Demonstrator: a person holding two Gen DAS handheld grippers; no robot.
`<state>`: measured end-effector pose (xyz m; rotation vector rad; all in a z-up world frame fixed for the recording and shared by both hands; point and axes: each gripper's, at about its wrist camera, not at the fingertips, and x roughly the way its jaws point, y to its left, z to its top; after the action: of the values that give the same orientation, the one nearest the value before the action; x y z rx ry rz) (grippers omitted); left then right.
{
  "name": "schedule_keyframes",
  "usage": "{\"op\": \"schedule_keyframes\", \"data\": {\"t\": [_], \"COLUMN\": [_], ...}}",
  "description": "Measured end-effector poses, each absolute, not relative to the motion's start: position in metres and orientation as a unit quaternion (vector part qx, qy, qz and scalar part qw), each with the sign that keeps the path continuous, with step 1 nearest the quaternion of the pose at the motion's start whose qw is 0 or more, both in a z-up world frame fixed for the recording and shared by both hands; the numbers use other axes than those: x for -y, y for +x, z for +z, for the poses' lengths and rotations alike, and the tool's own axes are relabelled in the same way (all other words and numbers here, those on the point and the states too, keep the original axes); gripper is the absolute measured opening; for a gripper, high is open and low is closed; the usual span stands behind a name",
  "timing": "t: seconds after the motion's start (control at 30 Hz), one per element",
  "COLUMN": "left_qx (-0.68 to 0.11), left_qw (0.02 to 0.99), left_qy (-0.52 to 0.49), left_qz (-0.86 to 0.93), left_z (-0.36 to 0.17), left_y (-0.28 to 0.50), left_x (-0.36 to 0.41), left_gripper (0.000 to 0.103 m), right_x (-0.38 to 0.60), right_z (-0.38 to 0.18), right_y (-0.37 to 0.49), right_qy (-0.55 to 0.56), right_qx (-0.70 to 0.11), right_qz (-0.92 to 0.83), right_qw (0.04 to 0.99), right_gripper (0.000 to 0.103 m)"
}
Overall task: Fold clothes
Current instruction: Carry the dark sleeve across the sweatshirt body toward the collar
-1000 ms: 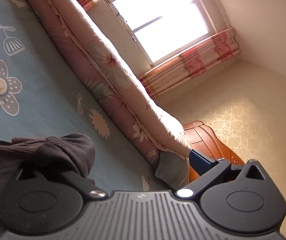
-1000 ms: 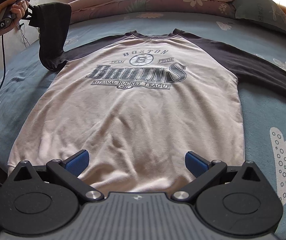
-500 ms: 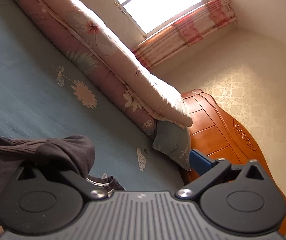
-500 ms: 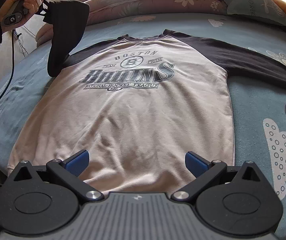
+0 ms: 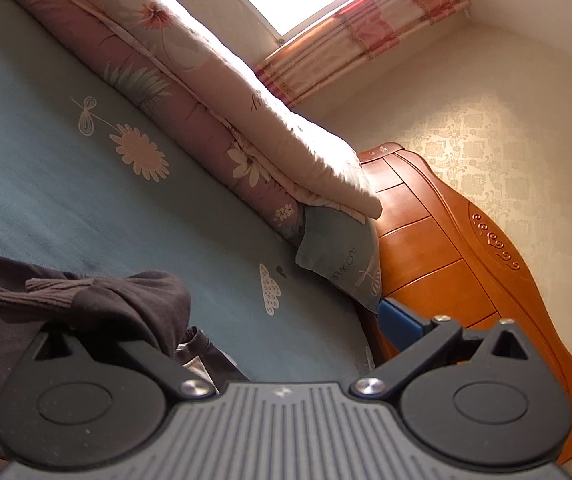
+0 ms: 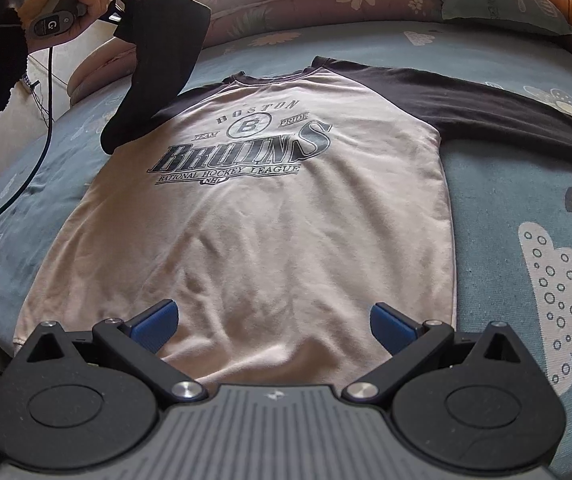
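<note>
The sweatshirt [image 6: 253,216] lies flat, print up, on the bed [image 6: 526,184]. The left tongs [image 6: 119,10] pinch its dark sleeve [image 6: 157,64] aloft — carry the cuff across the chest and lay it straight. The right tongs [image 6: 273,320] hover wide over the hem — empty.

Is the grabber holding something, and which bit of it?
Yes. The left gripper holds the shirt by the cuff end of its dark sleeve, lifted above the bed. The right gripper is open, holding nothing.
</note>
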<state>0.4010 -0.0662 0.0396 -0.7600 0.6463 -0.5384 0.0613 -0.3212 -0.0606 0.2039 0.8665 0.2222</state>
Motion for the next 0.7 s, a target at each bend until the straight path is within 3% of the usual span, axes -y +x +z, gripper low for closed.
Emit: {"op": "schedule_keyframes", "data": {"t": [0.7], "left_qx": [-0.343], "left_qw": [0.835], "left_qy": [-0.342], "left_qz": [-0.262], "left_z": [0.008], "left_y": [0.415], "left_x": [0.13], "left_gripper": [0.102], "right_x": [0.327], "right_z": [-0.069], "right_y": [0.061], "right_qy": [0.108], "right_qx": [-0.425], "right_qz": [0.109], "right_qw": [0.892], "right_gripper": [0.103]}}
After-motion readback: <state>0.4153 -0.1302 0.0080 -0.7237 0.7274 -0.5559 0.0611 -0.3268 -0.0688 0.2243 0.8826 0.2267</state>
